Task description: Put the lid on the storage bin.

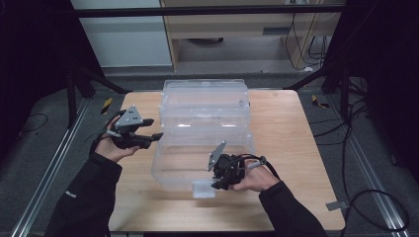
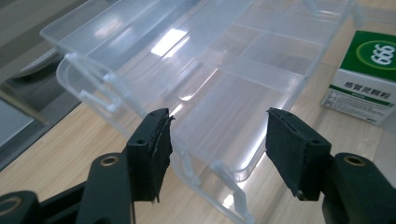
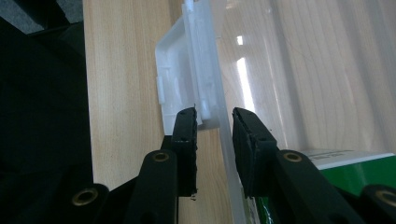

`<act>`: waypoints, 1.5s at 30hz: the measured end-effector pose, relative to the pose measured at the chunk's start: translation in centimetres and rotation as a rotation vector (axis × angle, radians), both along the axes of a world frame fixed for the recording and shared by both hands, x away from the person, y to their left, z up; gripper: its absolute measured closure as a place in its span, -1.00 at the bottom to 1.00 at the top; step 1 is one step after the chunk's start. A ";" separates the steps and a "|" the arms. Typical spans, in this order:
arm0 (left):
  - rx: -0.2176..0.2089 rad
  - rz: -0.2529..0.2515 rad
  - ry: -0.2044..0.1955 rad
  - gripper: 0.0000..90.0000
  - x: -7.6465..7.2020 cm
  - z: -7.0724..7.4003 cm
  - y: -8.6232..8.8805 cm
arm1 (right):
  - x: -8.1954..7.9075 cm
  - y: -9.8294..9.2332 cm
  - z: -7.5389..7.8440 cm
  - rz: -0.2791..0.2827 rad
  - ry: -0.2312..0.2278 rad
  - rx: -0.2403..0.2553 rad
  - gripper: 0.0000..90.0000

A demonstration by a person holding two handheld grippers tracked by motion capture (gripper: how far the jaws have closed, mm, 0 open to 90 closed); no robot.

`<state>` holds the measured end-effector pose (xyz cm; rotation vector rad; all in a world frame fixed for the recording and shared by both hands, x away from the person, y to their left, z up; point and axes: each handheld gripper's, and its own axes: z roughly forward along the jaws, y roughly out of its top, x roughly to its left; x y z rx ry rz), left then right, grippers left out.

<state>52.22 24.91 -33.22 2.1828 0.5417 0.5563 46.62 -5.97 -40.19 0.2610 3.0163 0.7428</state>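
The right hand-held gripper [image 1: 221,183] sits at the near wall of a clear plastic organiser box [image 1: 205,126], close to the desk's near edge. In the right gripper view its two black jaws stand on either side of the thin transparent front wall, beside the white latch tab [image 3: 180,79]; the gap between the pads is narrow and the wall runs through it, but whether both pads press on the plastic cannot be told for sure. A green-and-white carton [image 3: 345,161] lies just behind that wall, inside the box. The left hand-held gripper [image 1: 150,138] hangs beside the box's left side, toward the desk's left edge, raised off the wood. In the left gripper view its jaws are spread wide with nothing between them; past them lie the box's stepped, divided trays and the same carton [image 2: 369,74] farther off at the right. The box itself stands in the middle of the wooden desk [image 1: 296,138], its tiers fanned open from the far edge toward the near one. A person's dark sleeves [image 1: 89,197] come in from the near edge.
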 end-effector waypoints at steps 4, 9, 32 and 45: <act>0.014 -0.048 -0.010 -0.09 0.7 0.6 -0.6 | 0.0 0.0 0.0 0.000 -0.002 -0.004 0.58; 0.021 -0.103 -0.026 -0.06 1.8 1.7 -1.7 | 0.0 0.1 0.0 0.002 0.001 -0.009 0.58; 0.251 -0.190 -0.042 0.07 5.6 3.5 -6.0 | 0.0 0.1 0.1 0.008 0.000 -0.014 0.58; 0.297 -0.193 -0.016 0.19 7.6 2.7 -6.6 | 0.1 0.1 0.1 0.015 0.004 -0.015 0.58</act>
